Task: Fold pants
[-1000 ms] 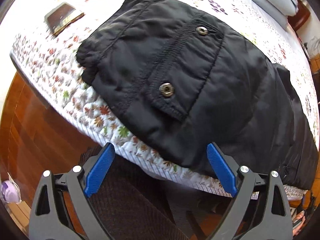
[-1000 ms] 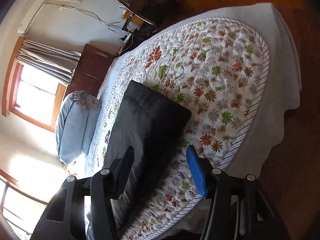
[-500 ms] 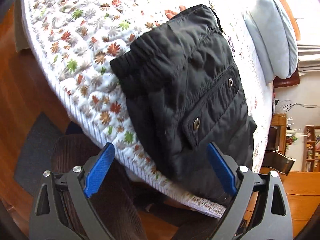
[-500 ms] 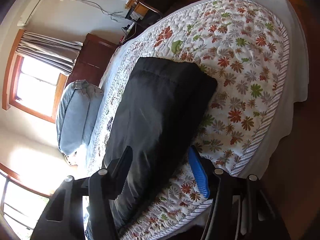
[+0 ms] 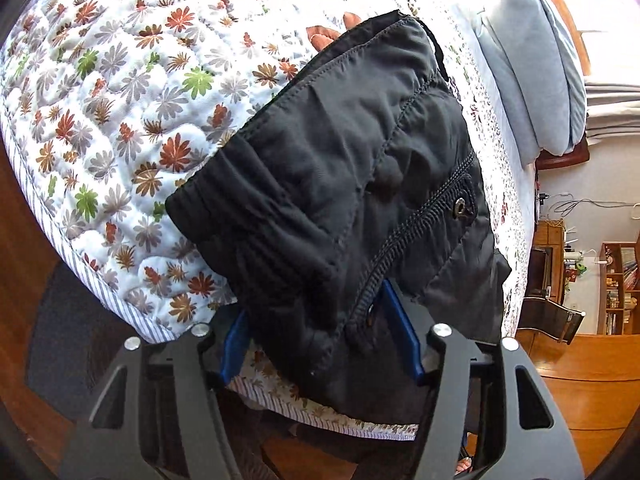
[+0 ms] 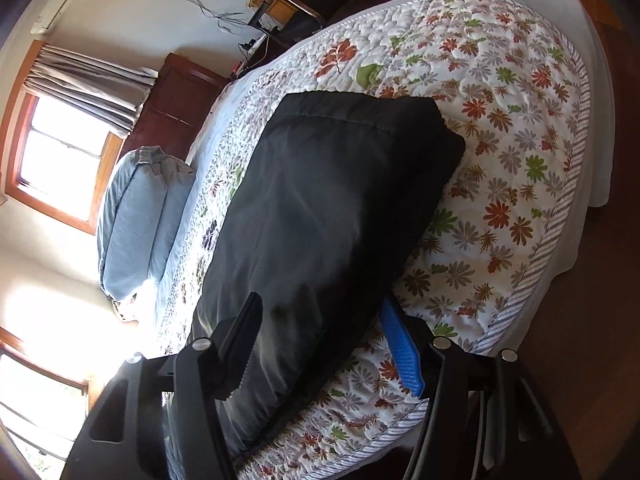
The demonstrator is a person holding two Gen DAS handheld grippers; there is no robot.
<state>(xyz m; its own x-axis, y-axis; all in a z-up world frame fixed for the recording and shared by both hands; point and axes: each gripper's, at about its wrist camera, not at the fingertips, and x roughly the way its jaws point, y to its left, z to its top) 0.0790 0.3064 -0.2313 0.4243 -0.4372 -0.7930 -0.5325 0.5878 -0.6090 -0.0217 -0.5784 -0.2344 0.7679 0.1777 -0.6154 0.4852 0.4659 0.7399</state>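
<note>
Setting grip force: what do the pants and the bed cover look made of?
Pants: thin black woven synthetic, probably nylon, going by the slight sheen, fine crinkles and metal snaps. Likely slippery.
Bed cover: quilted, matte, cotton-like fabric with a printed floral pattern; puffy stitched cells suggest padding.

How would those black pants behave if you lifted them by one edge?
The pants would probably sag and drape, since the wrinkled cloth already bends over the bed edge. Their smooth sheen suggests slippery fabric. The puffy, padded look hints they are light for their bulk.
</note>
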